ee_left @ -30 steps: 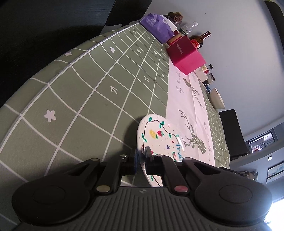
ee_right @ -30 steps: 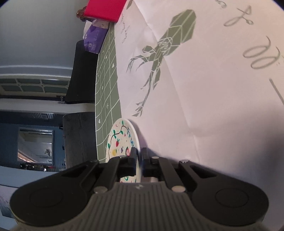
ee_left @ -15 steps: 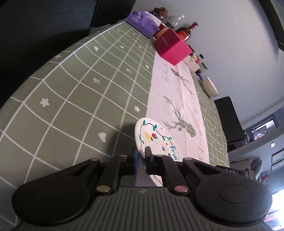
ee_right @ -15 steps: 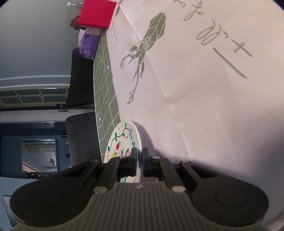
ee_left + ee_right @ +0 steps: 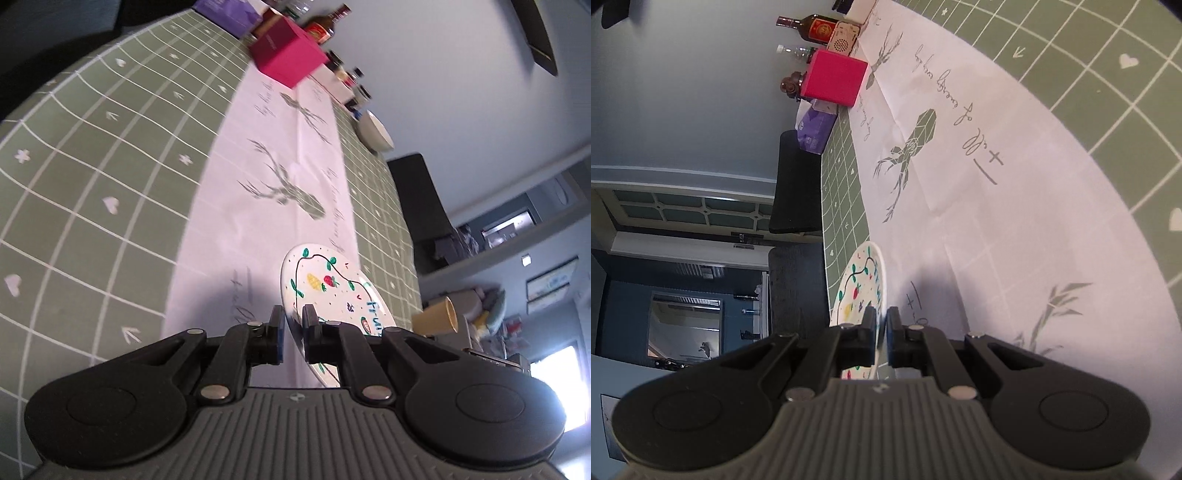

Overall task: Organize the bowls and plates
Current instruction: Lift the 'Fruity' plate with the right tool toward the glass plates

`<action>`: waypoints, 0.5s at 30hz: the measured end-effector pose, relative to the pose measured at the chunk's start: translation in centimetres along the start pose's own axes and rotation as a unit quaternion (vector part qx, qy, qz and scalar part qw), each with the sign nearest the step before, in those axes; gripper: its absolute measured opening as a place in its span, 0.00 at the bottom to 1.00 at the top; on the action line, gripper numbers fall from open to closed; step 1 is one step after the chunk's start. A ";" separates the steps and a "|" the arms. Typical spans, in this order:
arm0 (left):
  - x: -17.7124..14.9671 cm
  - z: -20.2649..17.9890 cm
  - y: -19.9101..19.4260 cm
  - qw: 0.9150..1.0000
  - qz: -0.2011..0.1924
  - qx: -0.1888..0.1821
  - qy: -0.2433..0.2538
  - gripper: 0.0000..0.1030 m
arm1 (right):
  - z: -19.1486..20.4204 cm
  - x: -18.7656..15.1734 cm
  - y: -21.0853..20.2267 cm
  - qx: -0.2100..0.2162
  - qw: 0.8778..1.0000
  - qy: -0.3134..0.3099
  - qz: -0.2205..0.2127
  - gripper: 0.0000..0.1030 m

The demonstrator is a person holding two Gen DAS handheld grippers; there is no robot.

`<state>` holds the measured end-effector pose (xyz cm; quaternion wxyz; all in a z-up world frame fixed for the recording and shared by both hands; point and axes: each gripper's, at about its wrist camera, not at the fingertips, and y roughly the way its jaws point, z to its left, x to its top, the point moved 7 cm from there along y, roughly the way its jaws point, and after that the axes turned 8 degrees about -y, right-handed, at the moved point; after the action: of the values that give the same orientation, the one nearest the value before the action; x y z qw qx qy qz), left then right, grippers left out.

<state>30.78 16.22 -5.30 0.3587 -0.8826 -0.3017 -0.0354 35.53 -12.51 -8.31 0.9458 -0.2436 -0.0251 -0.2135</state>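
Note:
My left gripper [image 5: 292,320] is shut on the rim of a white plate [image 5: 332,288] painted with fruit and green vines, and holds it above the white deer-print table runner [image 5: 273,177]. My right gripper [image 5: 881,320] is shut on the rim of the same kind of painted plate [image 5: 862,284], held edge-on above the runner [image 5: 997,206]. Whether both grippers hold one plate or two I cannot tell. A white bowl [image 5: 375,133] sits far back on the green checked tablecloth [image 5: 92,155].
A pink box [image 5: 288,55], a purple pack [image 5: 225,11], bottles [image 5: 325,26] and small jars stand at the table's far end. A yellow paper cup [image 5: 437,315] is at the right. A black chair [image 5: 424,206] stands beside the table. The pink box [image 5: 836,77] also shows in the right wrist view.
Both grippers have carried the plate from over the green cloth to over the white runner and raised it. The views have swung so more of the table's far end shows.

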 end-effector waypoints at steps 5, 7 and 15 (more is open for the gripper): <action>-2.5 -1.1 1.0 0.999 0.041 -0.009 0.020 0.10 | -1.2 -2.6 -3.8 0.002 1.000 0.016 -0.012 0.03; -3.6 -1.3 1.5 0.997 0.067 -0.016 0.027 0.10 | -1.9 -3.9 -5.4 -0.006 1.000 0.019 -0.020 0.04; -8.1 -3.0 3.0 0.986 0.141 -0.020 0.083 0.11 | -5.2 -8.3 -10.5 -0.028 0.997 0.049 -0.047 0.04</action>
<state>26.27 8.49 -7.21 0.3663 -0.9173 -0.1424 -0.0634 23.31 -19.97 -9.41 0.9275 -0.2576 0.0162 -0.2703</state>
